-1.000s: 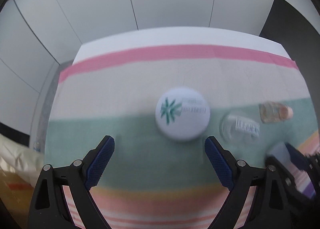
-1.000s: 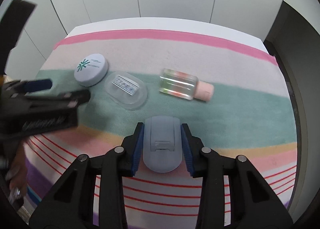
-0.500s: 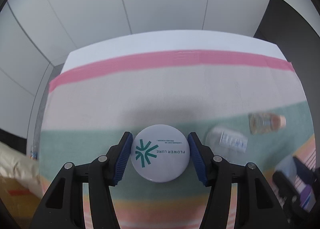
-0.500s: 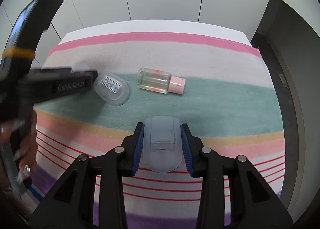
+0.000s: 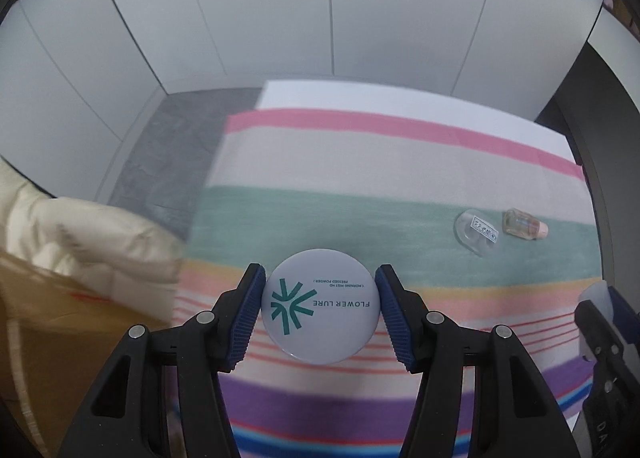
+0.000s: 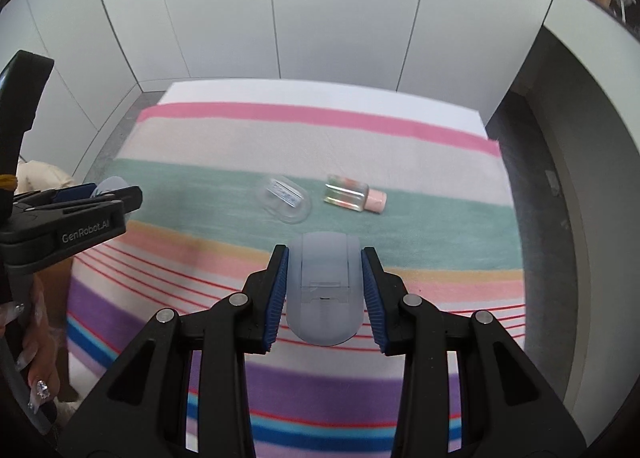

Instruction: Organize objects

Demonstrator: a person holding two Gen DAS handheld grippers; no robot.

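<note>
My left gripper [image 5: 320, 306] is shut on a round white powder compact [image 5: 320, 304] with a green star logo, held above the striped cloth [image 5: 360, 161]. My right gripper [image 6: 325, 290] is shut on a grey-blue plastic case [image 6: 325, 290], also lifted over the cloth. A clear oval case [image 6: 285, 198] with a label and a small clear bottle with a pink cap [image 6: 354, 198] lie side by side on the green stripe; both also show in the left wrist view, the case [image 5: 476, 232] and the bottle [image 5: 524, 223].
A cardboard box [image 5: 48, 338] with cream padding [image 5: 92, 242] sits off the table's left edge. Grey floor [image 5: 176, 145] lies beyond that edge. White wall panels stand behind the table. The left gripper body [image 6: 68, 221] shows at the left of the right wrist view.
My left gripper closed on the compact, lifted it and swung left and back toward the box. My right gripper kept the grey case and drew back from the bottle.
</note>
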